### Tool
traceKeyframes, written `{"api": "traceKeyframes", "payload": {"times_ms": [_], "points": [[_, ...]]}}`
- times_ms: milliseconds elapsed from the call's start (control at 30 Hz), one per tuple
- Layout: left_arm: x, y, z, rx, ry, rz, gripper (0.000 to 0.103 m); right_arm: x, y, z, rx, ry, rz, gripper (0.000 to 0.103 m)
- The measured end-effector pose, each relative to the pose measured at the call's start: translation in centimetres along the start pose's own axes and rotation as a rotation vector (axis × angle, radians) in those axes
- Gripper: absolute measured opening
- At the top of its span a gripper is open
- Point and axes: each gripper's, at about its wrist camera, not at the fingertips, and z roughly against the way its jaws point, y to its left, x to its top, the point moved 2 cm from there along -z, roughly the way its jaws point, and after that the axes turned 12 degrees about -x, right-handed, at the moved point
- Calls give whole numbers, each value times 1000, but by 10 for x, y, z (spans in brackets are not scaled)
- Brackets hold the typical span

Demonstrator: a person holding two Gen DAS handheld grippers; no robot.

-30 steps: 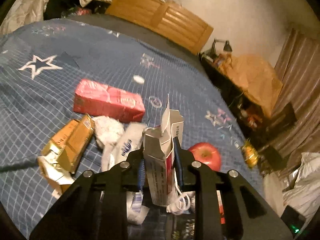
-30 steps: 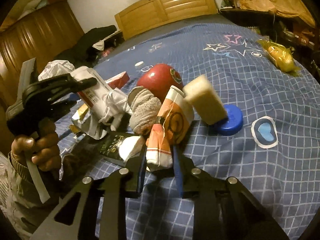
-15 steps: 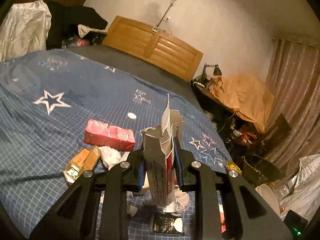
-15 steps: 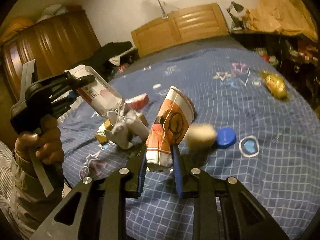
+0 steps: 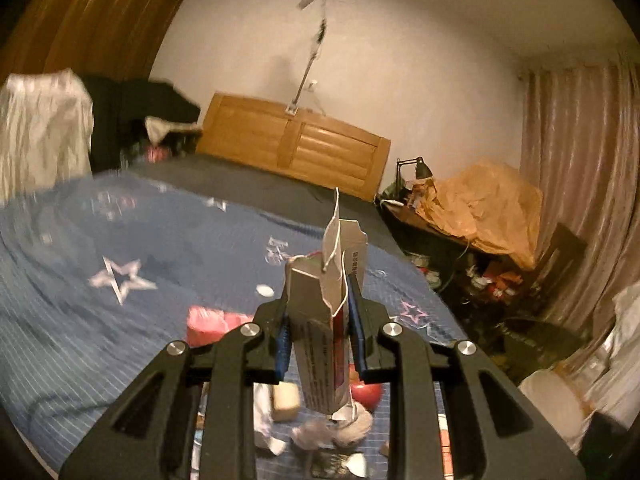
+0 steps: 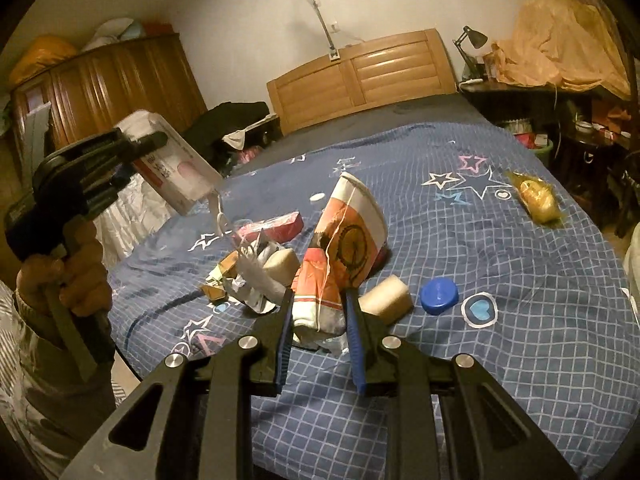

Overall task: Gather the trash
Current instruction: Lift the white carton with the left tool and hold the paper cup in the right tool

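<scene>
My left gripper [image 5: 319,308] is shut on a torn white carton box [image 5: 320,332] and holds it high above the bed; it also shows in the right wrist view [image 6: 132,152] with the box [image 6: 176,176]. My right gripper [image 6: 318,308] is shut on a crumpled orange-and-white paper cup [image 6: 344,240], lifted off the bed. On the blue bedspread [image 6: 500,320] lies a trash pile: crumpled foil and paper [image 6: 252,280], a pink box [image 6: 276,228], a beige sponge block [image 6: 386,298], a blue lid [image 6: 439,295] and a yellow wrapper [image 6: 536,200].
A wooden headboard [image 6: 360,76] stands at the far end. A cluttered dark side table [image 6: 560,112] with a lamp is on the right, a wardrobe [image 6: 112,84] on the left. A red apple [image 5: 366,394] lies below my left gripper. The bed edge is near me.
Both grippers have risen away from the bed with their loads. The sponge block that stood by the cup has dropped onto the bedspread next to the blue lid.
</scene>
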Motion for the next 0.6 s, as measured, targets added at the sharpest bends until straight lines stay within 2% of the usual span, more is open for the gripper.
{"api": "traceKeyframes", "payload": {"times_ms": [67,133,233,300,333,400,433,467,500,533,567,600], "points": [[0,-12,-2,102,6,-113,22,0,1,1,-1,-3,-2,26],[5,-16,5,41,-5,-108,22,0,0,3,0,-9,-4,26],[11,-18,5,109,-15,-150,22,0,-1,5,-1,-8,-11,26],[17,-8,10,-58,-2,-23,22,0,-1,9,-1,-15,-8,26],[19,-10,10,-16,-10,-53,22,0,-1,9,-1,-14,-8,26],[17,-22,5,154,-28,-215,21,0,-2,12,0,-16,-14,26],[16,-28,4,180,-33,-268,21,0,-2,13,0,-20,-13,26],[16,-29,5,158,-27,-263,21,0,-2,14,-2,-23,-14,26],[17,-30,5,167,-26,-266,21,0,-3,15,-3,-23,-18,26],[17,-35,6,254,-54,-321,21,1,-4,14,-3,-22,-22,26],[19,-38,8,260,-68,-339,20,1,-5,14,-4,-23,-25,26],[22,-38,10,199,-59,-297,19,1,-5,15,-3,-25,-26,26]]}}
